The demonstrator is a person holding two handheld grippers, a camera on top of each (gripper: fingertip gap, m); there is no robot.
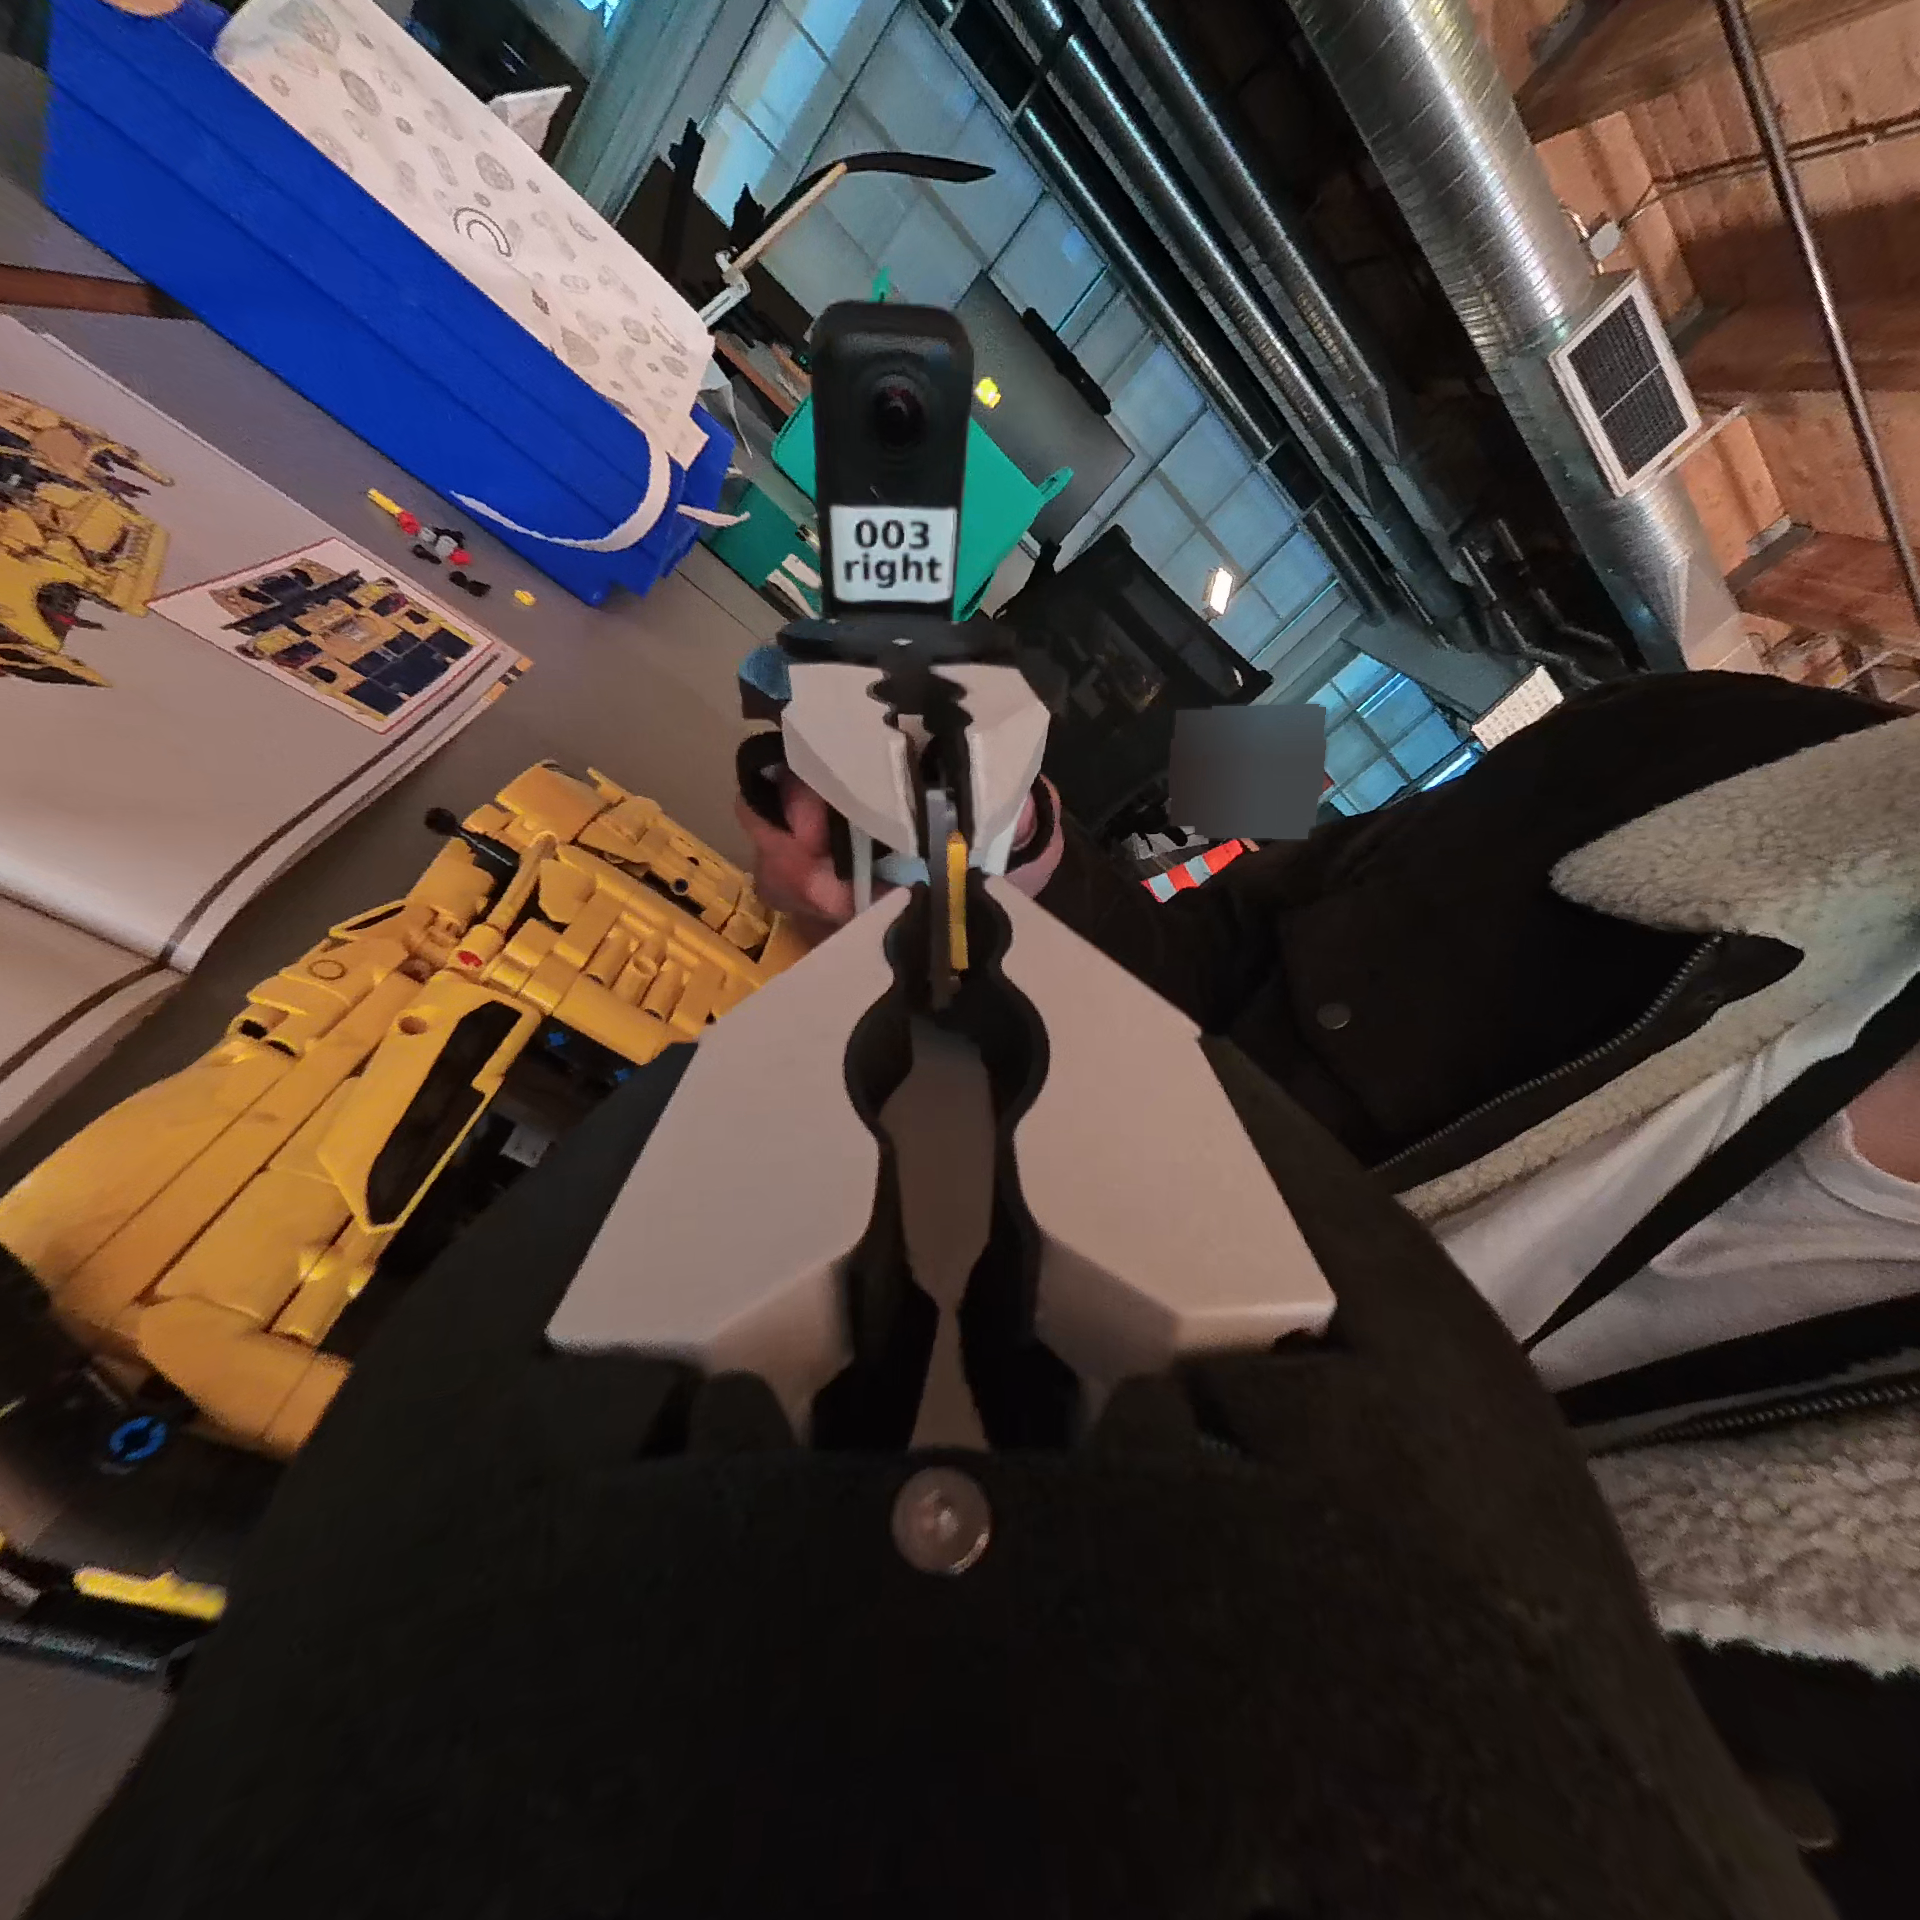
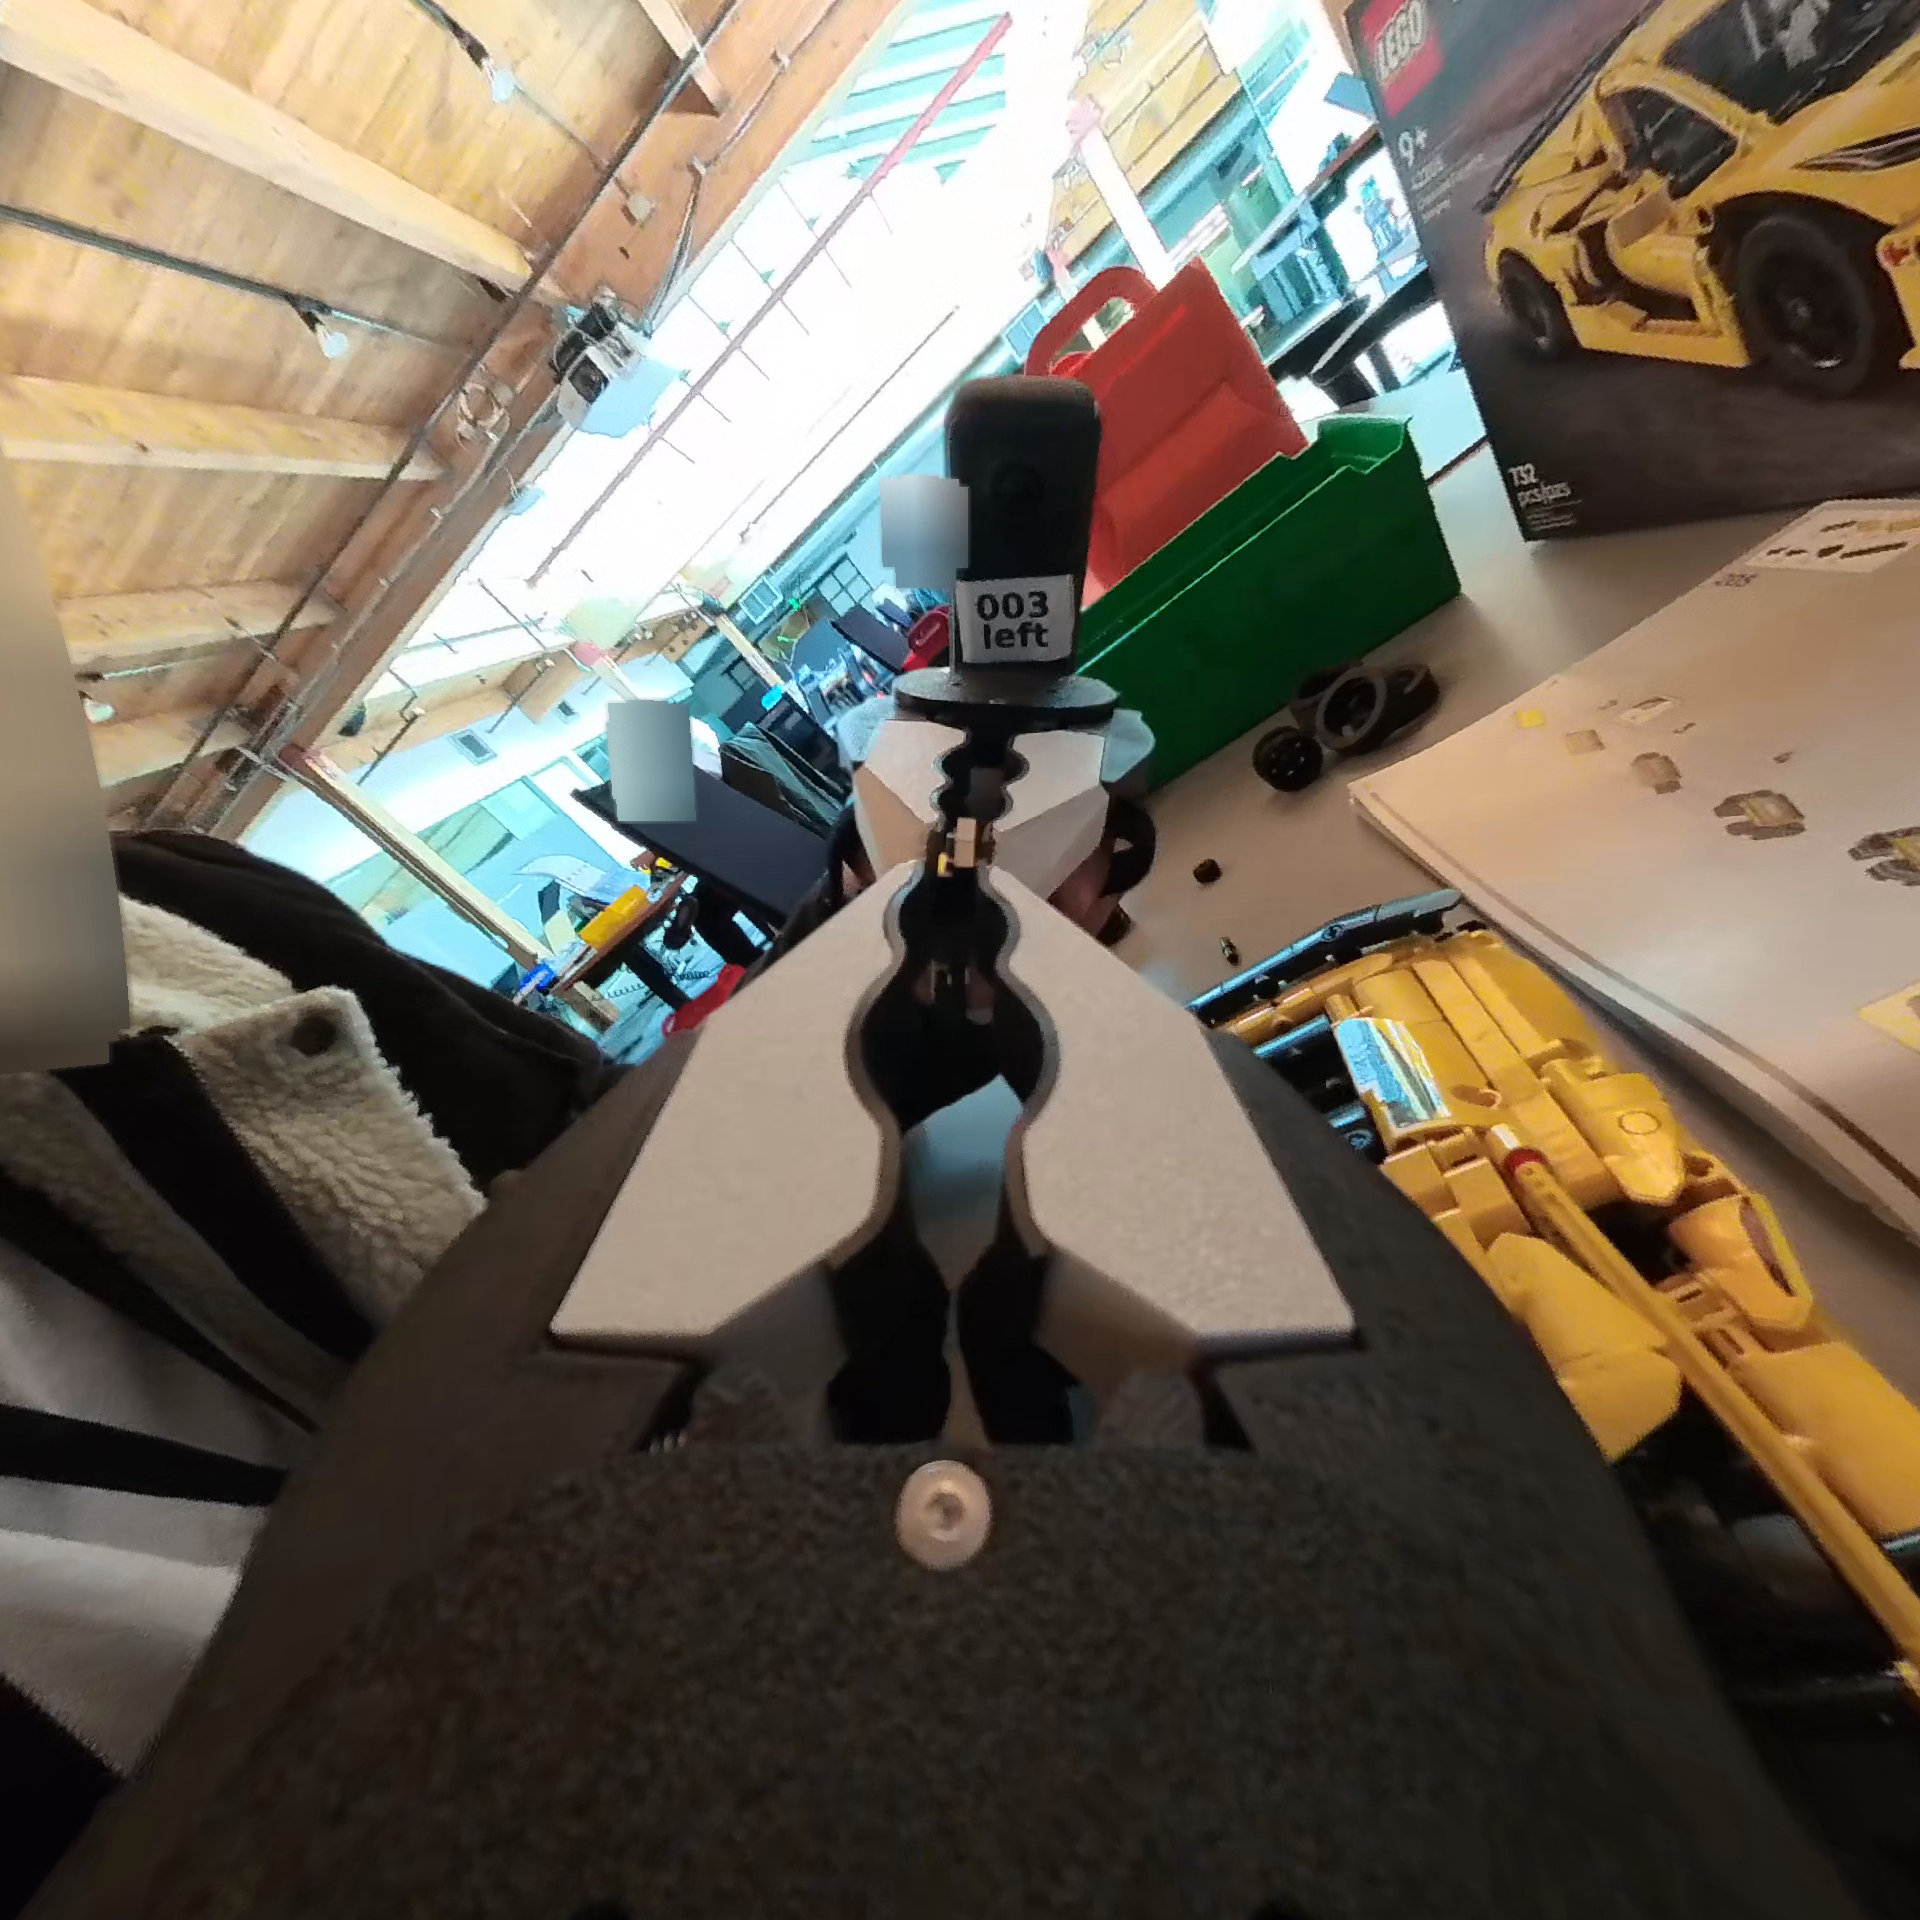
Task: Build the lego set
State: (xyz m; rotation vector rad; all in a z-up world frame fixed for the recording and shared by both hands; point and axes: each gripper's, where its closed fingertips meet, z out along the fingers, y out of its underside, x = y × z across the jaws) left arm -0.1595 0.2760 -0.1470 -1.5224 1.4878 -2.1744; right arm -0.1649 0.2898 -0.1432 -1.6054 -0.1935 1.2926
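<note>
Both grippers are held up in the air, tip to tip. My left gripper [image 1: 943, 920] is shut on a thin yellow piece [image 1: 956, 914] that stands on edge between its fingers. My right gripper [image 2: 951, 878] is shut on a small grey piece [image 2: 964, 840], which also shows in the left wrist view [image 1: 940, 821] with a light blue part below it. The two pieces meet between the tips. The partly built yellow car [image 1: 416, 1039] lies on the table below; it also shows in the right wrist view [image 2: 1507, 1143].
An open instruction booklet [image 1: 208, 727] [image 2: 1662, 831] lies beside the car. Blue bins [image 1: 312, 260] and loose small pieces [image 1: 447, 545] are behind it. A green bin [image 2: 1299, 582], black wheels [image 2: 1351, 707] and the set's box [image 2: 1662, 260] stand farther off. A person's jacket [image 1: 1455, 987] is close.
</note>
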